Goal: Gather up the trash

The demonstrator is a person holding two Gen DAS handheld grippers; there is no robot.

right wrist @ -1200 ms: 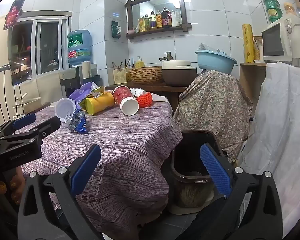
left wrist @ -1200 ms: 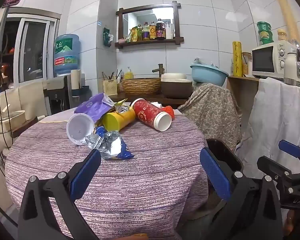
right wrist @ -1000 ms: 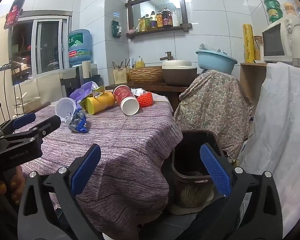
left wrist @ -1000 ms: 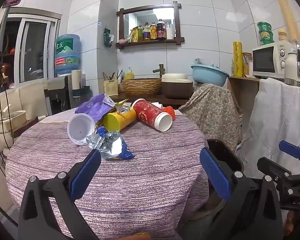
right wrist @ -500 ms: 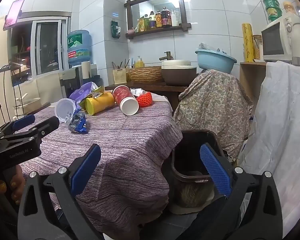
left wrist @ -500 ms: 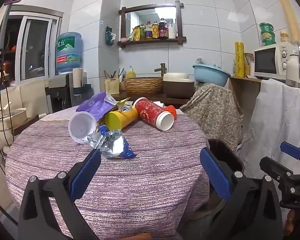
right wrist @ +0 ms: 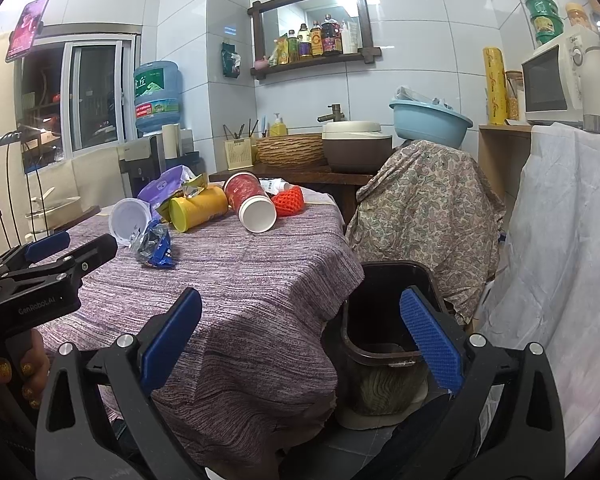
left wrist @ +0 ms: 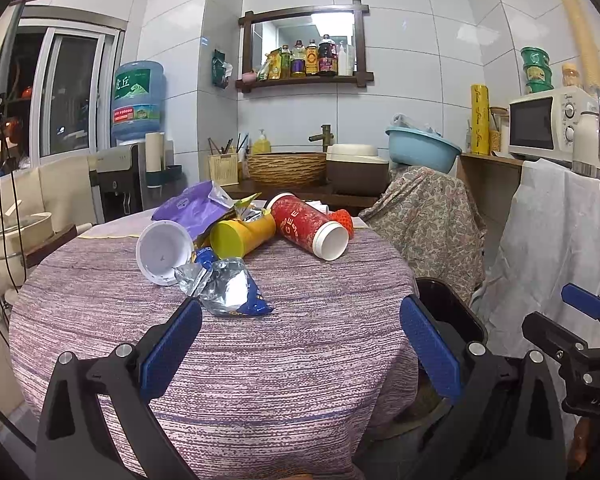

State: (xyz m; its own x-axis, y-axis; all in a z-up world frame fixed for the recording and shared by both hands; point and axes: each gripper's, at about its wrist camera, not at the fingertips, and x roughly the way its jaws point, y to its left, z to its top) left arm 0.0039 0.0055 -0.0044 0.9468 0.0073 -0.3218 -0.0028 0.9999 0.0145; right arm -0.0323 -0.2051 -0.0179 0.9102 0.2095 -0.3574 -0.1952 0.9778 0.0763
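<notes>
Trash lies in a heap on the round table's purple cloth (left wrist: 268,360): a crumpled silver-blue wrapper (left wrist: 228,288), a white cup (left wrist: 162,252), a yellow tube (left wrist: 242,236), a red tube with a white cap (left wrist: 308,228), a purple bag (left wrist: 192,206) and a red net (left wrist: 342,220). My left gripper (left wrist: 300,344) is open and empty, just short of the wrapper. My right gripper (right wrist: 300,340) is open and empty, off the table's right edge above a dark bin (right wrist: 388,320). The heap also shows in the right wrist view (right wrist: 196,212).
The dark bin (left wrist: 448,312) stands on the floor right of the table. A chair under patterned cloth (right wrist: 424,208) is behind it. A white-draped cabinet (right wrist: 564,264) with a microwave (left wrist: 548,124) is on the right. A counter with a sink (left wrist: 356,168) and a basket (left wrist: 286,168) is behind the table.
The left gripper has edged slightly forward toward the wrapper. The right gripper has hardly moved. Both stay open and empty.
</notes>
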